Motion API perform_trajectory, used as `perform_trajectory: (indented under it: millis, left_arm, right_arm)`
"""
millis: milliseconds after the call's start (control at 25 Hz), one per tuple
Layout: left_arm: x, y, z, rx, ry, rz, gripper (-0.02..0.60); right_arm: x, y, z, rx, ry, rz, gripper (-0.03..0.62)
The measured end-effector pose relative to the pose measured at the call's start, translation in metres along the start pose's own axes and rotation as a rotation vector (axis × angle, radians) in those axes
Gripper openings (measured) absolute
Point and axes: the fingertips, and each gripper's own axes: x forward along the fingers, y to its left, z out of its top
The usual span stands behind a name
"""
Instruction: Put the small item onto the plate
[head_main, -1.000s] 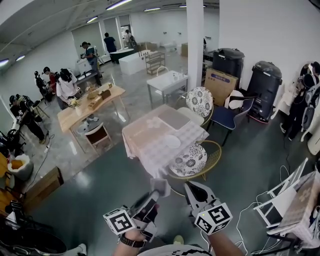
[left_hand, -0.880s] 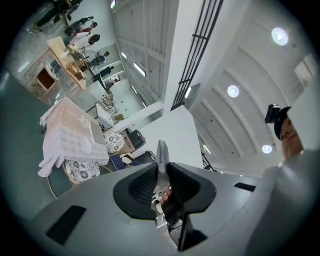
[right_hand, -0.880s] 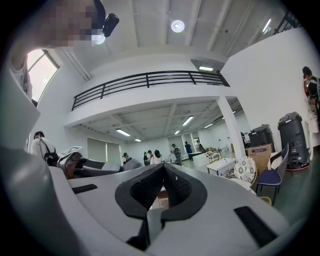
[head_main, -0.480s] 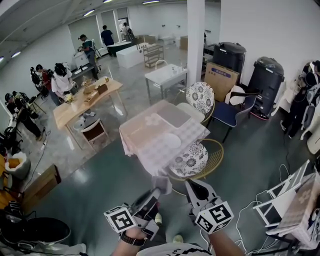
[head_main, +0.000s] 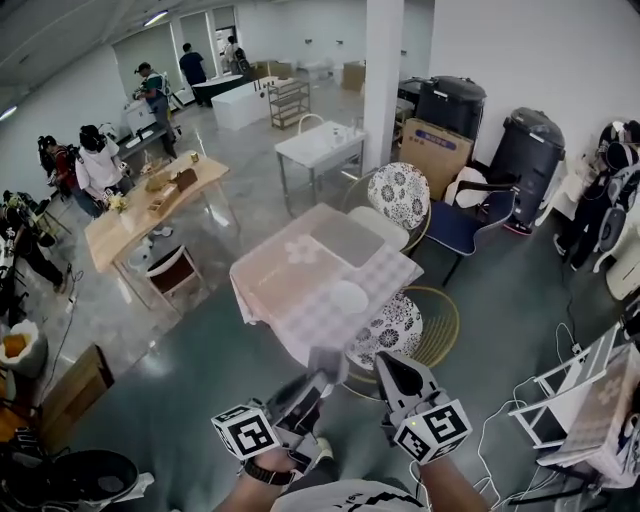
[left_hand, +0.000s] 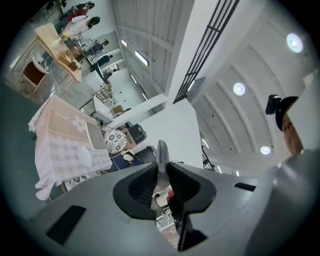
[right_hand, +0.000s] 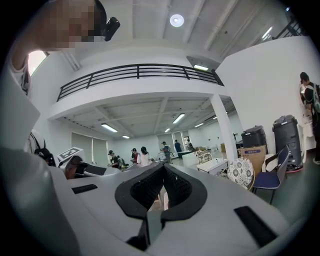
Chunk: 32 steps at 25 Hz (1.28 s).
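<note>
My left gripper (head_main: 315, 383) is shut on a small flat grey item (head_main: 326, 362) that sticks up past its fingertips; in the left gripper view the grey item (left_hand: 161, 151) stands edge-on between the pads. My right gripper (head_main: 388, 367) beside it is shut and holds nothing, as the right gripper view (right_hand: 162, 187) also shows. Ahead stands a table (head_main: 283, 282) with a pink checked cloth. A white plate (head_main: 347, 297) lies near its closest corner, and the same plate (left_hand: 85, 157) shows in the left gripper view. Both grippers hang over the floor, short of the table.
A wicker chair with a floral cushion (head_main: 393, 326) stands between me and the table, a second floral chair (head_main: 398, 196) behind it. A grey tray (head_main: 346, 239) lies on the table. A white pillar (head_main: 384, 80), blue chair (head_main: 462, 228), bins (head_main: 529, 158), floor cables (head_main: 500, 420) and people (head_main: 98, 165) surround.
The table and plate have come closer and lower in the head view as I walk toward them. Both grippers keep their pose, with the grey item still gripped in the left one.
</note>
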Motion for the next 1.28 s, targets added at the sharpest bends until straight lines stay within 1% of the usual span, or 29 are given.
perform_trajectory:
  millis: [240,360,440,600,760,1000,1160,1280]
  left_arm:
    - [0.030,0.039,0.030,-0.009,0.071,-0.021,0.077]
    - [0.043,0.053,0.036,-0.027,0.107,-0.025,0.077]
    - [0.055,0.065,0.040,-0.021,0.129,-0.028,0.077]
    - [0.084,0.091,0.048,-0.042,0.151,-0.015,0.077]
    - [0.117,0.121,0.060,-0.049,0.175,-0.006,0.077]
    - [0.170,0.159,0.082,-0.057,0.201,0.026,0.077]
    - [0.206,0.183,0.085,-0.072,0.223,0.035,0.077]
    - [0.224,0.206,0.078,-0.090,0.266,0.048,0.077]
  right_arm:
    - [0.047,-0.016,-0.003,-0.002,-0.005,-0.060,0.014]
    - [0.064,-0.024,-0.004,0.001,0.004,-0.083,0.014]
    - [0.076,-0.033,-0.004,0.005,0.008,-0.095,0.014]
    - [0.101,-0.060,-0.009,0.014,0.015,-0.113,0.014]
    - [0.137,-0.092,-0.016,0.031,0.016,-0.115,0.014]
    - [0.191,-0.139,-0.022,0.059,0.031,-0.096,0.014]
    - [0.214,-0.173,-0.029,0.074,0.047,-0.093,0.014]
    - [0.227,-0.189,-0.042,0.097,0.064,-0.102,0.014]
